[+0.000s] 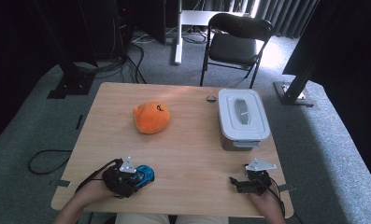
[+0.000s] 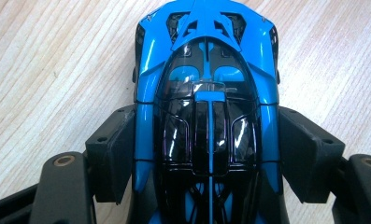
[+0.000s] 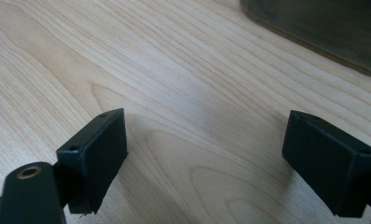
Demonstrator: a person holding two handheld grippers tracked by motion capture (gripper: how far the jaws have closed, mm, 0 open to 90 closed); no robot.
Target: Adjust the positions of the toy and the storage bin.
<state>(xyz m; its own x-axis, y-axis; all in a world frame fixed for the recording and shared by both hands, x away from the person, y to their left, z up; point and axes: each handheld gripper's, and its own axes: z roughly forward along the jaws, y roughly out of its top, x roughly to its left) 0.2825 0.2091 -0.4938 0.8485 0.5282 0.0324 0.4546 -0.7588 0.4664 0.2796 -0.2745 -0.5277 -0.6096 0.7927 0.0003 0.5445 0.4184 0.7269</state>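
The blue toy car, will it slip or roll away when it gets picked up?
The toy car looks glossy, so it might slip, but the left tongs press on both its sides. It looks hard, so it probably won't bend. Set loose on the flat table, it would likely roll.

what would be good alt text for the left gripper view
A glossy blue and black toy sports car sits on a pale wooden table, seen from directly above, with the two black pads of the left tongs pressed against its sides. The car's length runs from the bottom of the picture toward the top.
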